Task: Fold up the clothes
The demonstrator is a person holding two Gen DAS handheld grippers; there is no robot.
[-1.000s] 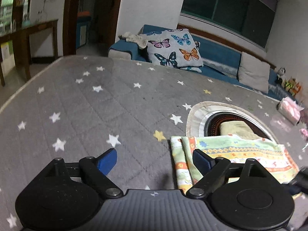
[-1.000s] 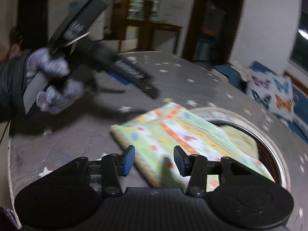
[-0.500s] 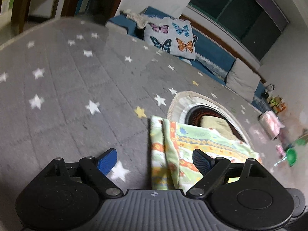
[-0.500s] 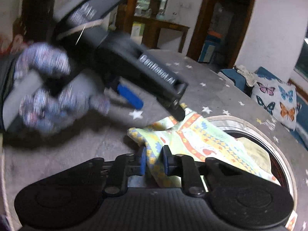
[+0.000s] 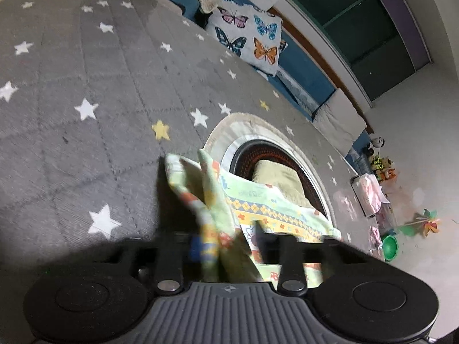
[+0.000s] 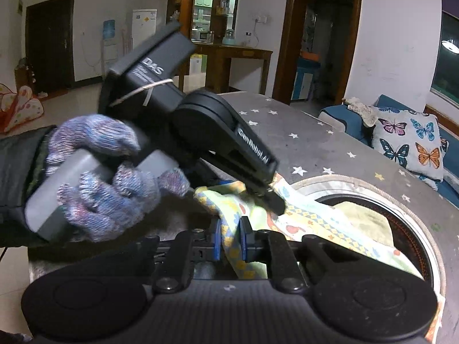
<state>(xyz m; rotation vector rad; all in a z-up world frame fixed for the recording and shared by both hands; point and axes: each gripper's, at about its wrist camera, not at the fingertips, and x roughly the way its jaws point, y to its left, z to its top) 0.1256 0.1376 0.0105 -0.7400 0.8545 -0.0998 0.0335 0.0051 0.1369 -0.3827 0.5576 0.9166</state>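
Gripping the patterned cloth [image 6: 289,218], both tools (left [image 5: 226,246], right [image 6: 231,242]) beside a basket [image 5: 243,157] holding yellow fabric [image 5: 278,177]

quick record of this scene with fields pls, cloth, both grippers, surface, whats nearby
cloth: patterned cloth, bunched, one end lifted
left gripper: shut on cloth, blurred
right gripper: shut on cloth edge
hand: gloved hand holding left gripper
surface: grey star cover
nearby: round opening beside cloth; butterfly pillow behind
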